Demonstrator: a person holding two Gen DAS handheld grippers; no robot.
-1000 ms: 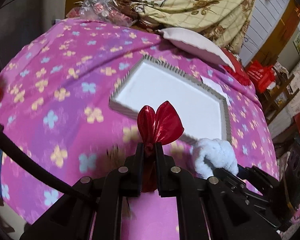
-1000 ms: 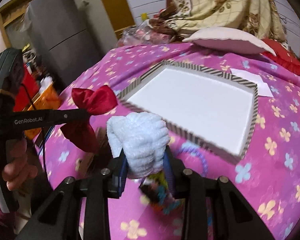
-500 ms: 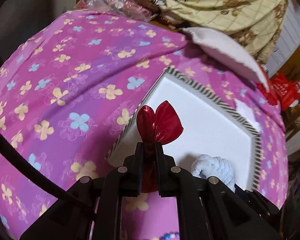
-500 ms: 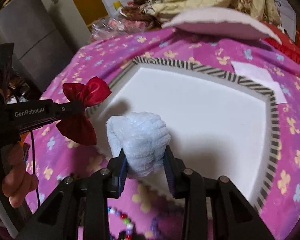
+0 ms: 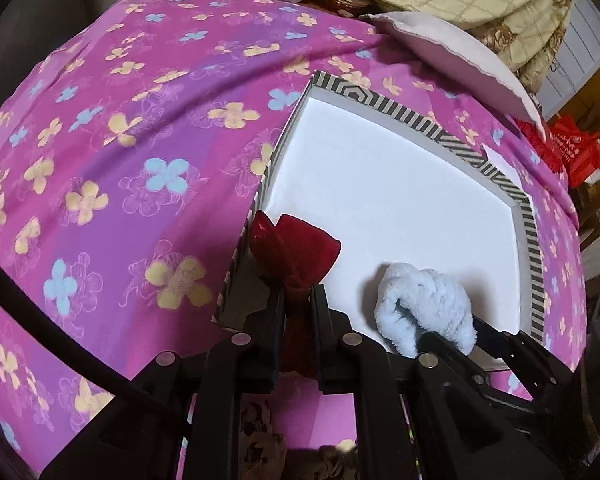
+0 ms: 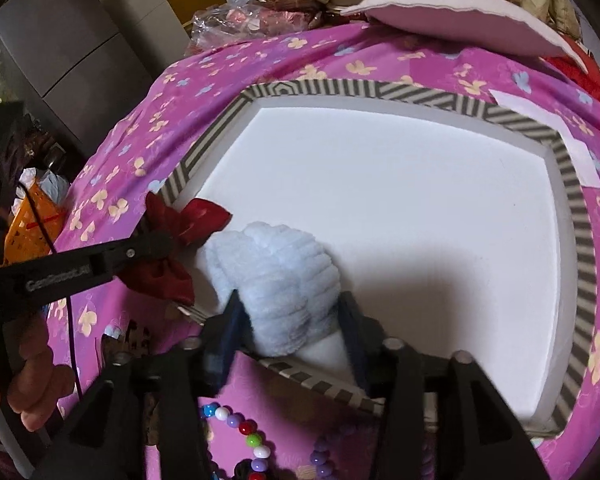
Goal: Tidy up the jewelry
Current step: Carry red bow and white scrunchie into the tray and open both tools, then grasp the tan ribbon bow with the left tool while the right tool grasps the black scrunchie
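My left gripper (image 5: 296,300) is shut on a shiny red bow (image 5: 296,248) and holds it over the near left corner of a white box with a striped rim (image 5: 528,216). My right gripper (image 6: 290,320) has its jaws around a fluffy pale blue scrunchie (image 6: 276,276), which sits low over the box's near edge (image 6: 324,384). The jaws look a little wider than before; I cannot tell if they still grip it. The red bow (image 6: 188,224) and left gripper also show in the right wrist view, and the scrunchie (image 5: 428,312) in the left.
The box lies on a pink flowered cloth (image 5: 140,160). Coloured bead strings (image 6: 240,428) lie on the cloth just below my right gripper. A pale cushion (image 6: 452,16) and piled fabric sit behind the box. A grey cabinet (image 6: 68,44) stands at the left.
Both grippers have moved forward and down over the box's near edge with their items. The right jaws appear to have spread slightly around the scrunchie.
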